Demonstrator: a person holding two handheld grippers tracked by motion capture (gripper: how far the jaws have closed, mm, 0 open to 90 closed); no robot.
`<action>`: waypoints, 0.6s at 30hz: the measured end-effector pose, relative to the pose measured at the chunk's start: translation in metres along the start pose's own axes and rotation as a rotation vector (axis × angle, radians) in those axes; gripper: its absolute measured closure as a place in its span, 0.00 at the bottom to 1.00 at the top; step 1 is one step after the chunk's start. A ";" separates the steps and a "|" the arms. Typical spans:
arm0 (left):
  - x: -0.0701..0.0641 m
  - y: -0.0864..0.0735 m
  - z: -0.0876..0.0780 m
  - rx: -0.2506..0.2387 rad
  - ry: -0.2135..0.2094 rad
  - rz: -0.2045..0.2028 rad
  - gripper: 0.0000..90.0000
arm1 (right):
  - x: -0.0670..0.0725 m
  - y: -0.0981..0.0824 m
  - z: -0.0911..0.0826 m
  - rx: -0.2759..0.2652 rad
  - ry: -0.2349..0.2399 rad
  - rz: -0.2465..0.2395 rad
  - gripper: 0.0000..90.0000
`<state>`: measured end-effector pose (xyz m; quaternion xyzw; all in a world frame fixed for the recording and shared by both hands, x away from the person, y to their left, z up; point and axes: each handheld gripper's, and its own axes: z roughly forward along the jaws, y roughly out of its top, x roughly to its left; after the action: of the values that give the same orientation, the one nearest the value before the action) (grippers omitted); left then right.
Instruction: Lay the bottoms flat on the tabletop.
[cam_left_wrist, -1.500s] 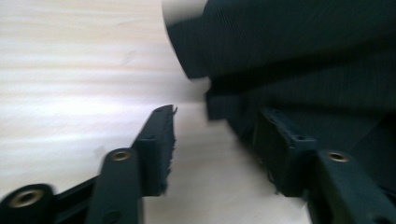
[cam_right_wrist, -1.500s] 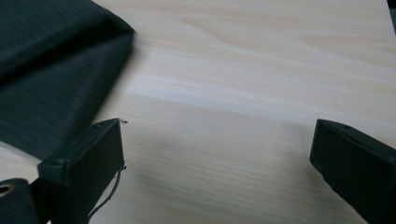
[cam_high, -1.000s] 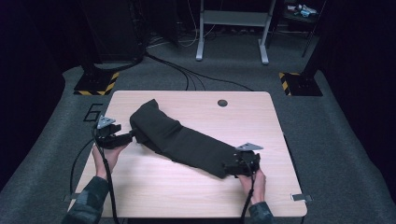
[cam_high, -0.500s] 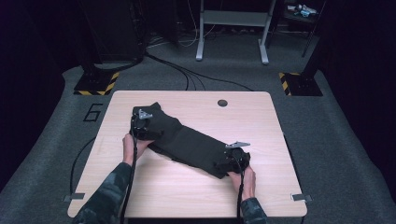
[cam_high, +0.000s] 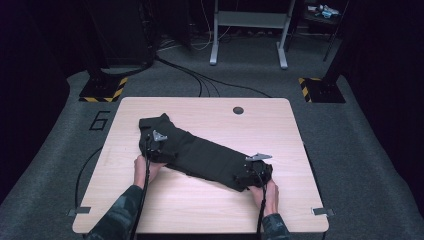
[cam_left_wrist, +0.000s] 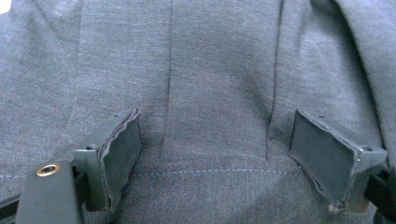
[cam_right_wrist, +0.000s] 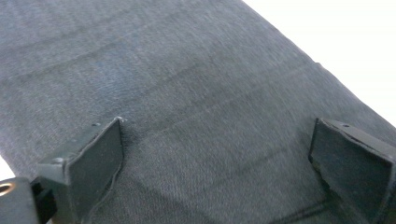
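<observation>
So this looks like the flattening or folding stage on a dark grey woven pair of trousers (cam_high: 200, 155), which lies folded into a long strip running diagonally across the middle of the pale wood-grain table (cam_high: 210, 210), one end toward the table's far left, the other toward its near right. The left gripper (cam_high: 159, 146) sits on the cloth near the far-left end, and in the left gripper view its jaws have just been opening and stand wide apart, pads resting against the fabric on either side of two seams with nothing pinched. The right gripper (cam_high: 252, 172) is at the near-right end, jaws also spread, flat cloth between the pads and no grip taken. My guess is the next move needs both to close on an edge or a fold of fabric, since pressing down on flat cloth won't lift it; they'd have to catch a layer first. The table has a round cable hole (cam_high: 238, 110) near its far edge and stands on grey carpet (cam_high: 350, 150), with black cables (cam_high: 200, 80) and a metal stand (cam_high: 247, 30) beyond the table.
</observation>
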<state>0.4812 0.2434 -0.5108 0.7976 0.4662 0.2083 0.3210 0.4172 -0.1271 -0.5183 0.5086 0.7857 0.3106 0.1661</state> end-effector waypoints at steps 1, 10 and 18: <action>-0.003 -0.003 -0.003 -0.004 -0.003 -0.006 0.18 | -0.003 -0.001 -0.001 0.000 0.000 0.008 0.03; -0.026 -0.026 -0.025 -0.024 -0.005 -0.054 0.19 | -0.016 -0.005 -0.007 0.006 -0.028 0.016 0.03; -0.058 -0.052 -0.044 -0.083 0.014 -0.069 0.19 | -0.028 -0.014 -0.015 0.006 -0.028 0.037 0.04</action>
<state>0.3940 0.2252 -0.5183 0.7656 0.4867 0.2219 0.3574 0.4112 -0.1611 -0.5179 0.5277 0.7748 0.3041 0.1696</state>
